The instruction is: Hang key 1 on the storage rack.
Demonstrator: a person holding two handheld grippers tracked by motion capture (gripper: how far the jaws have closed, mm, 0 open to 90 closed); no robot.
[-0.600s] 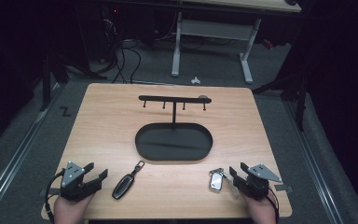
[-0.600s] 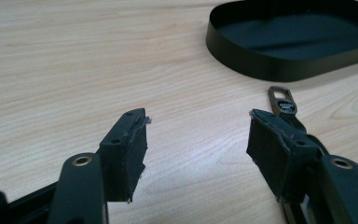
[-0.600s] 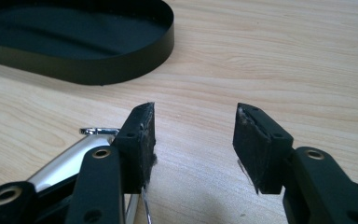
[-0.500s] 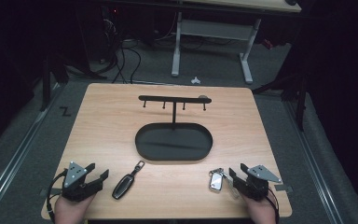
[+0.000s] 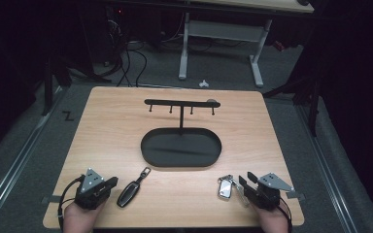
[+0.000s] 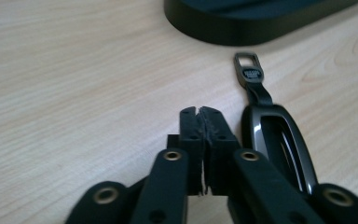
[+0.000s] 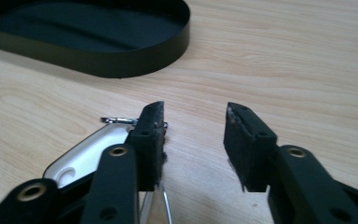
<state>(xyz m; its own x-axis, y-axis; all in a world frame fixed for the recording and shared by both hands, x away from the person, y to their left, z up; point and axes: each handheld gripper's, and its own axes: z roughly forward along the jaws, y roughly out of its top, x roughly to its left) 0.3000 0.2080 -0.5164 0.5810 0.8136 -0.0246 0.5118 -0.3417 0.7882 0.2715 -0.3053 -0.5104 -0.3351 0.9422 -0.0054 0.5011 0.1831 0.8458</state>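
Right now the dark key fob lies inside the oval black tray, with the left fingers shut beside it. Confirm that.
Not inside: the dark key fob lies on the wooden table, short of the oval black tray, as the high view shows. The left fingers are shut beside it.

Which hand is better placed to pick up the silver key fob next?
The right: its tongs stand open, with the silver key fob just beside them. The left tongs are shut, beside the black key fob.

Two key fobs (image 5: 129, 193) (image 5: 225, 188) lie before the tray (image 5: 150, 156), well apart.
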